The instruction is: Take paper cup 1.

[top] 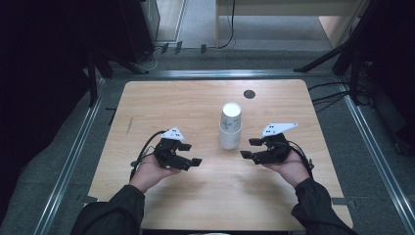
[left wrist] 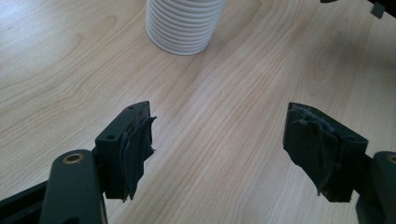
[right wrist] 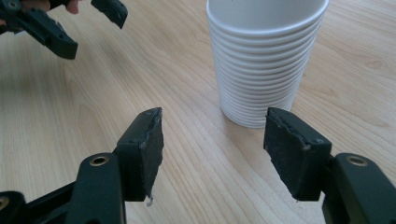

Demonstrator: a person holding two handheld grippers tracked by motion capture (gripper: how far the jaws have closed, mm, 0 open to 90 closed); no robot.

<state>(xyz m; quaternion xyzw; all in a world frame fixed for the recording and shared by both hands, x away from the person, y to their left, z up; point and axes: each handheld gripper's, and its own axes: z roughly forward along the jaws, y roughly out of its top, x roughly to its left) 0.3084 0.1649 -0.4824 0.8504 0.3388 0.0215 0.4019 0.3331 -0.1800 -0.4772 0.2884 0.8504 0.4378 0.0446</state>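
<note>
Near the middle of the desk (top: 205, 98) stands a stack of white ribbed paper cups (top: 230, 126), upright with mouth up, free on every side so either tool can reach it. I hold my left tool (top: 190, 153) just left of the stack and my right tool (top: 250, 148) just right of it, both low and pointing inward, flanking it for what I judge is a pull at the top cup. Both tools are released: in the gripper views the pads (left wrist: 135, 149) of the left and the pads (right wrist: 152, 149) of the right stand apart with bare wood between, touching nothing.
</note>
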